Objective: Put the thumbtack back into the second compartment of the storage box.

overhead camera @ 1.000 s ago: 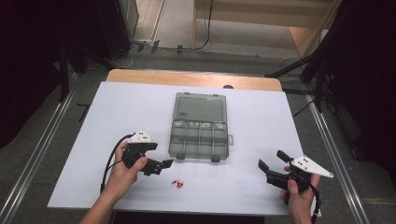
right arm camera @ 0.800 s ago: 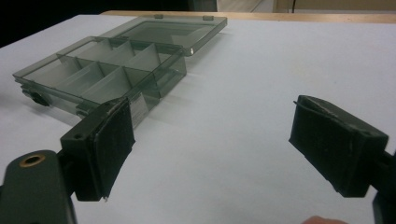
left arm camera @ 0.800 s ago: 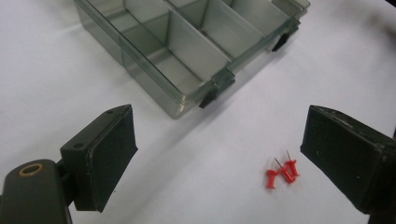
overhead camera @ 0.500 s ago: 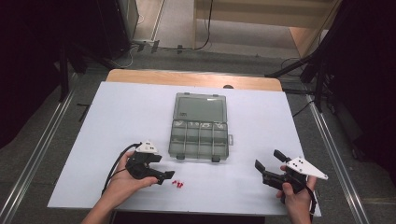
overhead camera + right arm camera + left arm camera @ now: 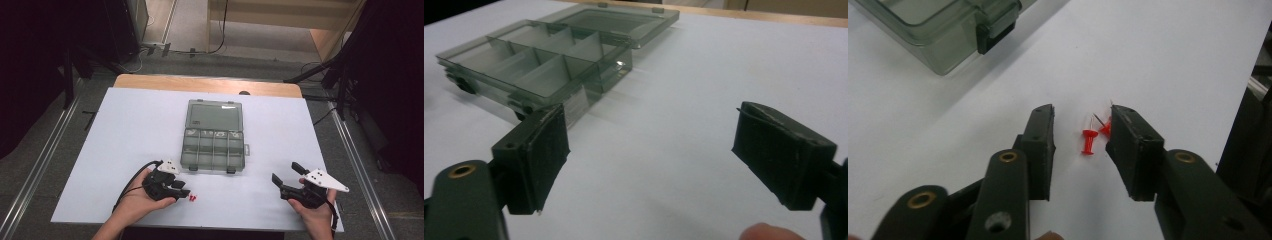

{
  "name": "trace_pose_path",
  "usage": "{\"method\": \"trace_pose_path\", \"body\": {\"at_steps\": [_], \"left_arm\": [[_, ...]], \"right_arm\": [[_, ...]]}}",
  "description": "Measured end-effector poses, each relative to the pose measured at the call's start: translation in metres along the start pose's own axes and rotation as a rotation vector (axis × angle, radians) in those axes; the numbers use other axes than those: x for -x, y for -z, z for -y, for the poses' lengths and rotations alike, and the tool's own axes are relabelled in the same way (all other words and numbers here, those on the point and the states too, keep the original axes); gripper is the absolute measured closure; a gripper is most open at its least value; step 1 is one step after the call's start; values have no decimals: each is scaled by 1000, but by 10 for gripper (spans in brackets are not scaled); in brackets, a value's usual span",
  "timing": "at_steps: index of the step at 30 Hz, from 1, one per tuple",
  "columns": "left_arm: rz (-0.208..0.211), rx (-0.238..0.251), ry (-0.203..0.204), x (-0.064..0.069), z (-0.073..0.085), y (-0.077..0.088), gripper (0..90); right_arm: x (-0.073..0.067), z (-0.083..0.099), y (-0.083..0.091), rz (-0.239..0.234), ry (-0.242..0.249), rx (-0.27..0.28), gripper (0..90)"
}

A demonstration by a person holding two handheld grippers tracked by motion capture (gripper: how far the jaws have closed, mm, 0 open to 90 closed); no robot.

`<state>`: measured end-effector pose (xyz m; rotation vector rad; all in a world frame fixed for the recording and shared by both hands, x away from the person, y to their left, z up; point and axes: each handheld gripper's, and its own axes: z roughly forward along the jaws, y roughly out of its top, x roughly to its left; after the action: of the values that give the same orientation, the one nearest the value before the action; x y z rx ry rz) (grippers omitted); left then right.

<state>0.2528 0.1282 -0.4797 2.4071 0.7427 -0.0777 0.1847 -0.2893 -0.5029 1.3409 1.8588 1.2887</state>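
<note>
Fingers [image 5: 1040,145] of my left gripper [image 5: 1080,142] have just been closing around two red pushpins [image 5: 1089,141] near the open organizer box [image 5: 212,135]; right fingers [image 5: 536,155] idle, spread wide.

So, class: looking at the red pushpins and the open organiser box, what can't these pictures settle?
- Second pushpin, left gripper view: partly behind a jaw of the left hand-held gripper, contact unclear.
- First pushpin: stands free between the closing jaws.
- Pushpins, high view: too small to count.
- Organiser box: contents unclear through tinted plastic.

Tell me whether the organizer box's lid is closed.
No: in the high view the organizer box lies open, its lid folded back flat on the table.
</note>
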Motion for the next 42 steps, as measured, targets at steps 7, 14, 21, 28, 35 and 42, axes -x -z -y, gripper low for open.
{"method": "trace_pose_path", "body": {"at_steps": [7,14,21,28,35,42], "left_arm": [[6,-28,-20,3,0,-6,737],[-25,-50,-26,5,-1,-11,797],[-41,-48,-52,6,0,-13,826],[-47,-48,-59,6,0,-12,850],[-30,-53,-62,4,-1,-12,853],[12,-56,-70,-4,-7,-11,853]], "right_arm": [[2,0,2,-11,-30,11,167],[2,1,2,-14,-39,0,139],[3,2,2,-21,-39,-4,139],[2,2,1,-11,-29,-9,139],[4,4,1,-16,-27,-3,139],[6,6,5,13,-10,12,139]]}}
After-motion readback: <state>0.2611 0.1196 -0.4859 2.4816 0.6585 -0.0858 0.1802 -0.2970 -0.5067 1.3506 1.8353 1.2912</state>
